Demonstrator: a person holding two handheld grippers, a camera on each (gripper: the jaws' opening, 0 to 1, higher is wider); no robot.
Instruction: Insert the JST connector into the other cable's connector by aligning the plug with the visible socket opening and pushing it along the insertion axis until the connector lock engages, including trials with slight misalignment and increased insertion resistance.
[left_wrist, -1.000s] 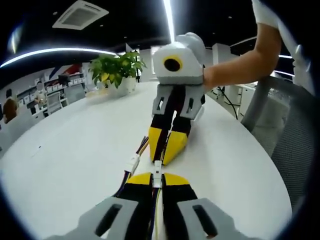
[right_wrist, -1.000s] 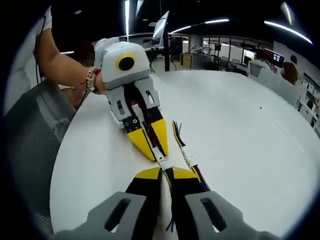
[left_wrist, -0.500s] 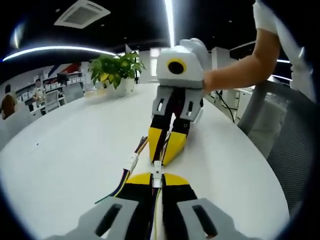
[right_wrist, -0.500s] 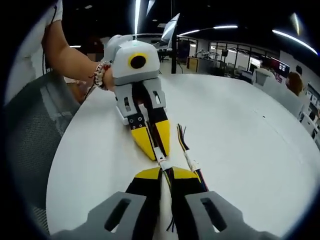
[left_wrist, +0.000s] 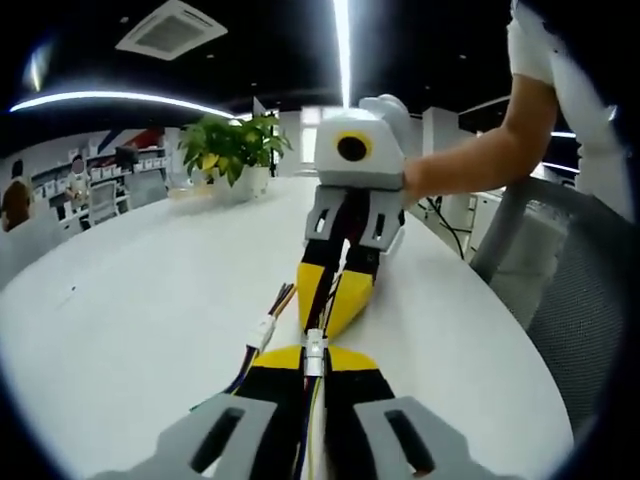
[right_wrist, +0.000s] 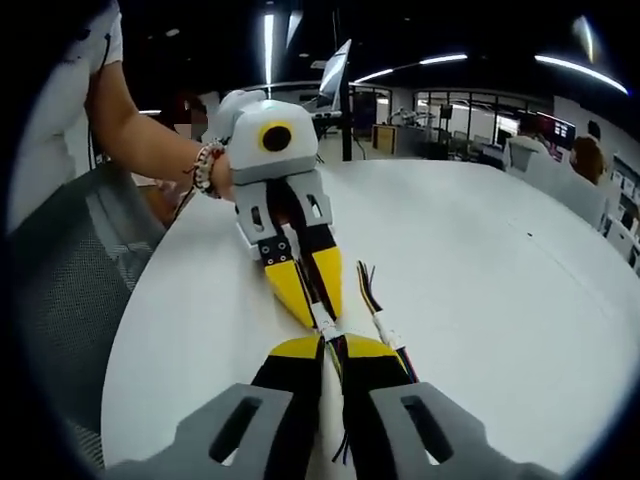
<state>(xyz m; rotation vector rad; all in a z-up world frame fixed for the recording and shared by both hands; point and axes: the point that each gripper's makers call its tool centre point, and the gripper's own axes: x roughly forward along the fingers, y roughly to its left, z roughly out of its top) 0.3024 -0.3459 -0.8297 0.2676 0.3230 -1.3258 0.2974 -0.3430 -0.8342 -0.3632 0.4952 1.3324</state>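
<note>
In the left gripper view my left gripper (left_wrist: 313, 354) is shut on a small white JST connector (left_wrist: 315, 343) whose thin wires run back between the yellow tips. My right gripper (left_wrist: 326, 320) comes down from above, its yellow fingers closed and tip to tip with the left. In the right gripper view my right gripper (right_wrist: 332, 346) is shut on its white connector (right_wrist: 328, 326), which meets the tips of the left gripper (right_wrist: 316, 312). Whether the two connectors are latched is hidden between the tips. The joined pieces sit just above the white table (left_wrist: 120, 300).
A second loose white connector (left_wrist: 262, 331) (right_wrist: 388, 338) with coloured wires (right_wrist: 366, 285) lies beside the grippers. A potted plant (left_wrist: 232, 145) stands at the table's far end. A grey mesh chair (left_wrist: 560, 290) (right_wrist: 60, 270) is by the table edge. A person's arm (left_wrist: 470, 160) holds each gripper.
Both grippers stay tip to tip with the connectors between them. Both views have shifted a little, and the opposite gripper looks slightly steeper and farther.
</note>
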